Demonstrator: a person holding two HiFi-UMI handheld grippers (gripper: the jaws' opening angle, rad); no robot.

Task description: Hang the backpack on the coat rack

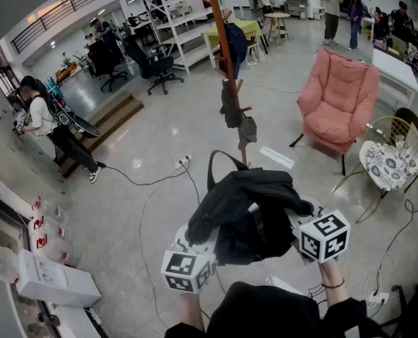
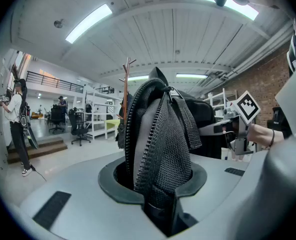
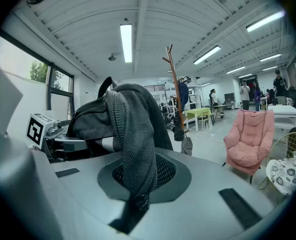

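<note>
The black backpack (image 1: 254, 213) hangs in the air in front of the person, short of the wooden coat rack (image 1: 228, 69) and touching none of its pegs. Both tongs carry it. The left gripper (image 2: 160, 209) has its jaws pinched on a fold of zipper-edged fabric, held a little apart by the thickness of the cloth. The right gripper (image 3: 135, 204) has its jaws almost together on a strip of black mesh. The coat rack stands on a polished grey floor (image 1: 159, 139) in a large open workroom with a ribbed white ceiling and strip lights. A dark blue bag (image 1: 235, 44) and a grey garment (image 1: 231, 111) hang on it. To the right of the coat rack sits a pink armchair (image 1: 339, 97), and further right a round wire chair with a flowered cushion (image 1: 388, 164). Left of the coat rack's foot lies a white power strip (image 1: 184, 162) with a black cable. Far to the left, 1 person (image 1: 43, 122) stands by the wall beside wooden steps (image 1: 110, 118). Behind the coat rack are white shelving (image 1: 187, 27), a black office chair (image 1: 156, 65) and a yellow-green table (image 1: 244, 28).
</note>
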